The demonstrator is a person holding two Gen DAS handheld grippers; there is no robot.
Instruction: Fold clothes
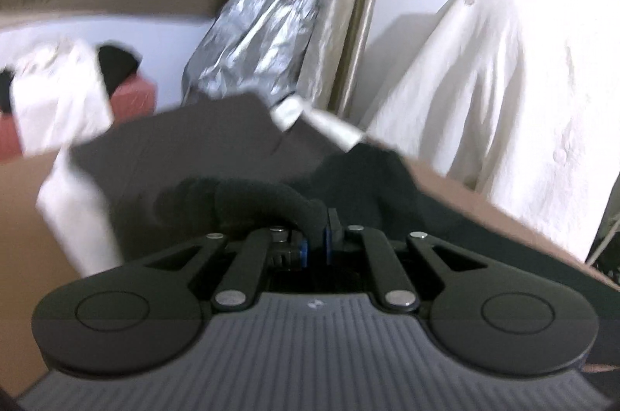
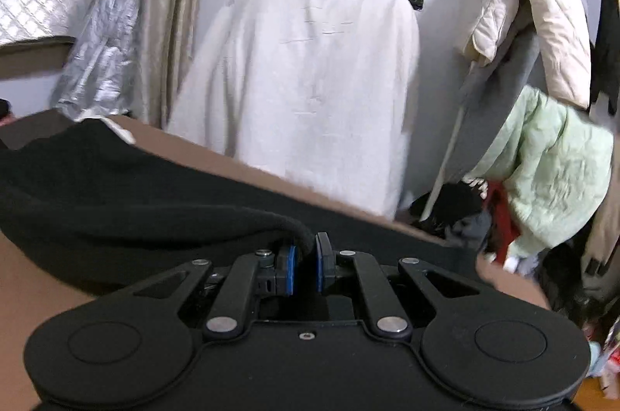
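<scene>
A black fleece garment [image 2: 116, 186] lies over a brown table [image 2: 240, 163], with a rolled hem running into both tools. My left gripper [image 1: 317, 244] is shut on a thick fold of the black garment [image 1: 255, 202], whose hem bulges out to the left of the blue pads. In the right wrist view my right gripper [image 2: 304, 258] is shut on another part of the hem, lifted off the table. Beyond the left gripper a grey folded cloth [image 1: 193, 147] lies flat on the table [image 1: 23, 209].
A white sheet [image 2: 310, 74] drapes something behind the table. Silver crinkled curtain [image 1: 267, 23] and a beige curtain hang at the back. A pale green jacket [image 2: 550, 159] and cream quilted coat [image 2: 542, 4] hang at right. White cloth [image 1: 58, 105] and a pink box [image 1: 131, 97] sit far left.
</scene>
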